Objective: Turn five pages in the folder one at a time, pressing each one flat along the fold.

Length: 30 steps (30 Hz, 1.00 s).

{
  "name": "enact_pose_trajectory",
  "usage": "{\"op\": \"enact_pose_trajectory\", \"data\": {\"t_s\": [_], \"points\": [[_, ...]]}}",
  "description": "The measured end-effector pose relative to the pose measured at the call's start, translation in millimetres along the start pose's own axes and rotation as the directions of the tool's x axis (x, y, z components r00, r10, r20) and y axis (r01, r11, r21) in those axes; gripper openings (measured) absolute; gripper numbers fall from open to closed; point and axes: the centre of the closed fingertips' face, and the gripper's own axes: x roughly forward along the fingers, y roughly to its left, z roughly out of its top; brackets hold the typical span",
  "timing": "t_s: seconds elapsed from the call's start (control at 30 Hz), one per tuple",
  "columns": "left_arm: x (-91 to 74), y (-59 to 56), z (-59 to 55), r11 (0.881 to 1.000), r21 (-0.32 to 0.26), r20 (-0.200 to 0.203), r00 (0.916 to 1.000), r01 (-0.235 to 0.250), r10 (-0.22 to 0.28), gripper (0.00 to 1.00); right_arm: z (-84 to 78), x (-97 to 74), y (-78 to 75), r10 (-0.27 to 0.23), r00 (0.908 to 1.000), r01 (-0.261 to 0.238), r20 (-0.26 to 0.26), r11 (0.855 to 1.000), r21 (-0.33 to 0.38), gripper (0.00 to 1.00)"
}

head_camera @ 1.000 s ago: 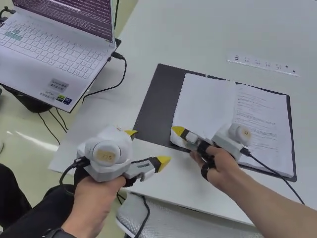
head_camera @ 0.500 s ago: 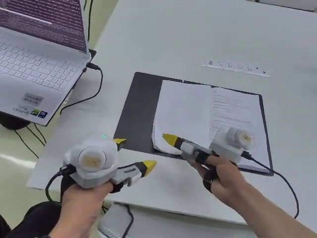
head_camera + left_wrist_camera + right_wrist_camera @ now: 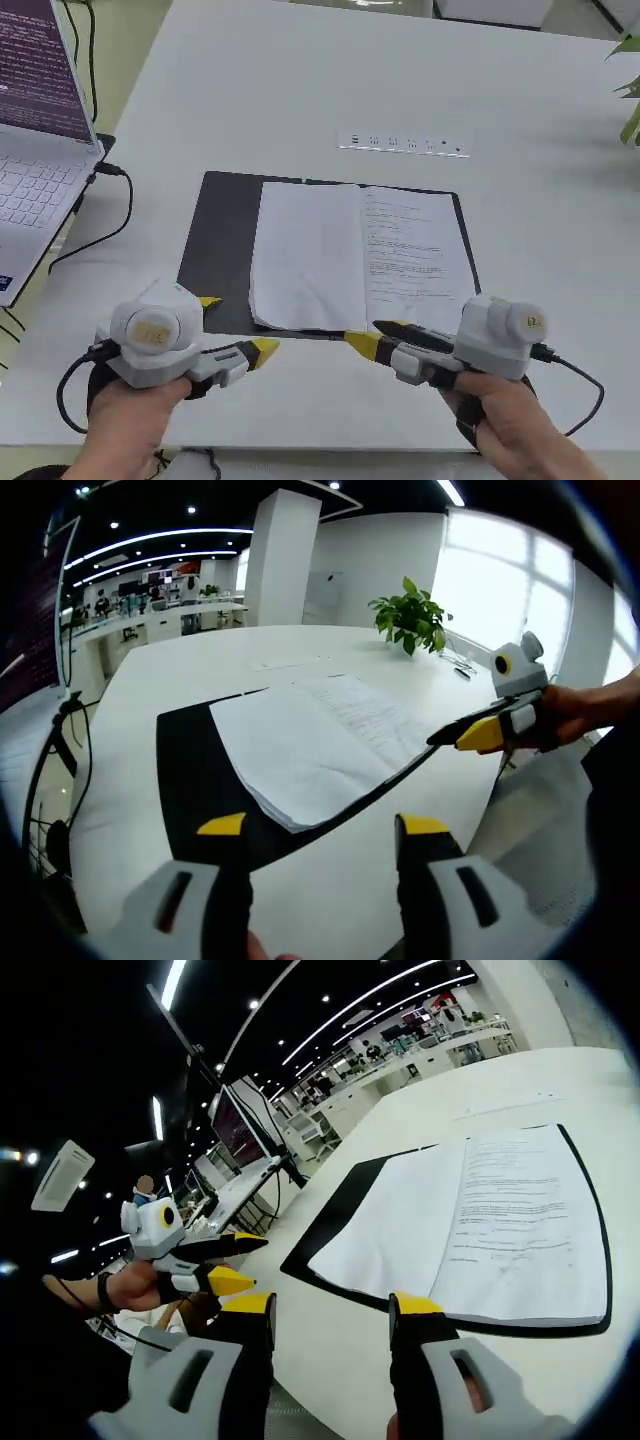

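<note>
Black folder [image 3: 222, 245] lies open on the white table [image 3: 300, 80]. A blank white sheet [image 3: 305, 255] sits left of the fold and a printed sheet [image 3: 412, 250] right of it, both lying flat.

Left gripper [image 3: 237, 325]: jaws spread, empty, over bare table off the folder's near left corner.

Right gripper [image 3: 372, 336]: jaws spread, empty, at the folder's near edge below the fold. Cannot tell whether it touches.

White laptop [image 3: 30, 160] at the left. White power strip [image 3: 400, 143] beyond the folder.
</note>
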Motion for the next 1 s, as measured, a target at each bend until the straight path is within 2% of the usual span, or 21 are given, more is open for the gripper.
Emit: {"op": "enact_pose_trajectory", "data": {"t_s": [0.17,0.3,0.4,0.63,0.77,0.93,1.0], "points": [[19.1,5.7,6.2,1.0,0.02,-0.014,0.9998,0.012,-0.011,0.54,-3.8,-13.8,-9.2,-0.032,0.9994,0.032,0.013,0.999,0.0,0.46],[35.8,10.1,7.2,1.0,0.021,-0.018,0.9996,0.023,-0.023,0.48,-7.3,-16.1,-13.5,-0.05,0.9987,0.05,0.005,0.999,-0.005,0.46],[49.6,15.3,2.1,1.0,-0.008,-0.032,0.9992,0.025,-0.025,0.44,-9.3,-16.5,-15.9,-0.057,0.9984,0.057,-0.006,0.998,-0.007,0.46],[69.6,16.7,2.0,0.998,-0.052,-0.017,0.9996,0.023,-0.024,0.26,-4.4,-19.5,-25.8,-0.058,0.9979,0.057,0.028,0.998,0.036,0.45],[80.7,20.0,-5.4,0.995,-0.103,-0.017,0.9998,0.01,-0.012,0.11,-3.3,-18.2,-29.1,-0.063,0.9972,0.06,0.04,0.996,0.062,0.43],[89.2,18.0,-11.8,0.993,-0.118,-0.022,0.9996,0.012,-0.015,0.07,-7.5,-16.0,-28.5,-0.059,0.998,0.058,0.021,0.996,0.064,0.42],[94.2,19.7,-18.9,0.992,-0.124,-0.037,0.9992,0.012,-0.017,0.06,-9.7,-15.5,-30.0,-0.058,0.9982,0.057,0.018,0.996,0.07,0.41]]}}
